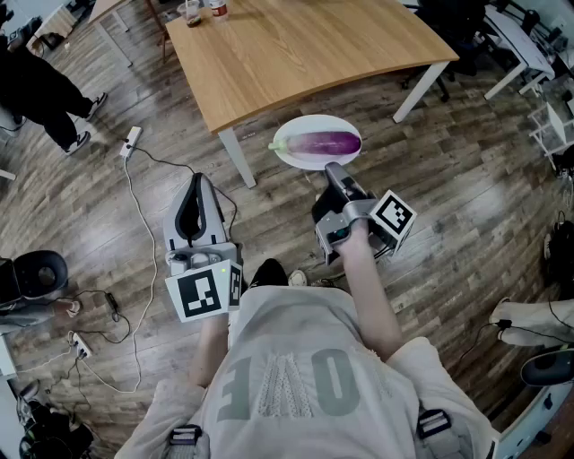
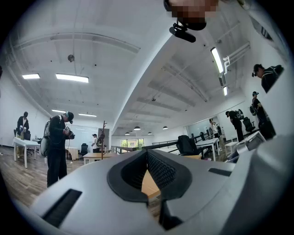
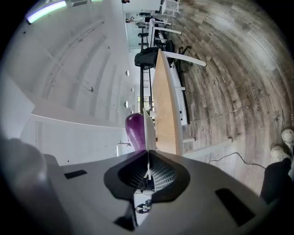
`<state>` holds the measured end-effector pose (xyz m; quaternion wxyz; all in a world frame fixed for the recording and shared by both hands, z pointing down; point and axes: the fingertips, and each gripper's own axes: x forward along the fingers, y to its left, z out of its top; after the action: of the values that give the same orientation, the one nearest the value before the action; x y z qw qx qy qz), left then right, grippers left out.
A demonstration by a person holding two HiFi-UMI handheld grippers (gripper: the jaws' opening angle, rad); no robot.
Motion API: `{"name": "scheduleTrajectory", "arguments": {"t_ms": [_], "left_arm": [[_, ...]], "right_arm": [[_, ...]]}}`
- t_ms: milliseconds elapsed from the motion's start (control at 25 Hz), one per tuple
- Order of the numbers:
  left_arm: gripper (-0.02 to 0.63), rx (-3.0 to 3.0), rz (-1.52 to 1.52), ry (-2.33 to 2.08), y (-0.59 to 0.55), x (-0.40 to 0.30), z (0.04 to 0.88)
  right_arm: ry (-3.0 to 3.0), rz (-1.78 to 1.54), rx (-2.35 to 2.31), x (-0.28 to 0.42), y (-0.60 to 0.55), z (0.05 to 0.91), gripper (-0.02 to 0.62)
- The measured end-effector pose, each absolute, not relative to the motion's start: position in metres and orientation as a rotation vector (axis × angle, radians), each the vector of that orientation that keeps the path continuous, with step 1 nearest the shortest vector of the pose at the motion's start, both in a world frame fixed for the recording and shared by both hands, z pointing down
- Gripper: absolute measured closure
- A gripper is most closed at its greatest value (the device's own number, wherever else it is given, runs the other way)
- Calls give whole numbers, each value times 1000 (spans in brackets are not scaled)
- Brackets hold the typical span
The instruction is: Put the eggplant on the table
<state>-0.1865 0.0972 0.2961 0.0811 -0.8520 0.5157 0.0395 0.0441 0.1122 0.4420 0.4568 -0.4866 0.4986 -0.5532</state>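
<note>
- Eggplant [image 1: 323, 142], purple with its green stem end to the left, lies crosswise on a white plate [image 1: 291, 160]. It is not on the table [image 1: 296, 54] but just off its near edge.
- In the right gripper view the eggplant [image 3: 136, 131] shows as a purple bulge against the plate [image 3: 149, 126], which is seen edge-on as a thin white line.
- The right gripper [image 1: 334, 170] reaches in from the near side, its jaws clamped on the plate's near rim. In its own view the rim runs straight between the closed pads of the right gripper [image 3: 148, 153].
- The plate hangs just right of the table's near white leg [image 1: 238, 157], over the wood-plank floor [image 1: 448, 206]. How high it sits against the tabletop is hard to judge from above.
- The left gripper [image 1: 199, 177] is held to the left and nearer the person, well apart from the plate. Its jaws meet at the tips with nothing between them, and in its own view the left gripper [image 2: 147, 152] frames a strip of tabletop.
- Two small containers [image 1: 202, 11] stand at the table's far edge.
- A power strip [image 1: 131, 142] and its cable lie on the floor to the left.
</note>
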Motion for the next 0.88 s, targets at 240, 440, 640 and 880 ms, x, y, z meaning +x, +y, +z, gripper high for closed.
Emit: {"name": "scheduleTrajectory", "arguments": {"t_ms": [240,440,640,880], "left_arm": [[597,-2546,121,1529,97,-187,287],[597,-2560,117,1512,100,-184,288],[597,-2559,107,1517,105,-186,289],[597,-2545,92,1537,102,-187,286]], "right_arm": [[1214,-1371,-1202,39,117,441,569],[1231,-1357,-1209,38,122,439,569],[1249,-1343,-1224,38,129,437,569],[1230,-1359,-1199,41,126,440,569]]}}
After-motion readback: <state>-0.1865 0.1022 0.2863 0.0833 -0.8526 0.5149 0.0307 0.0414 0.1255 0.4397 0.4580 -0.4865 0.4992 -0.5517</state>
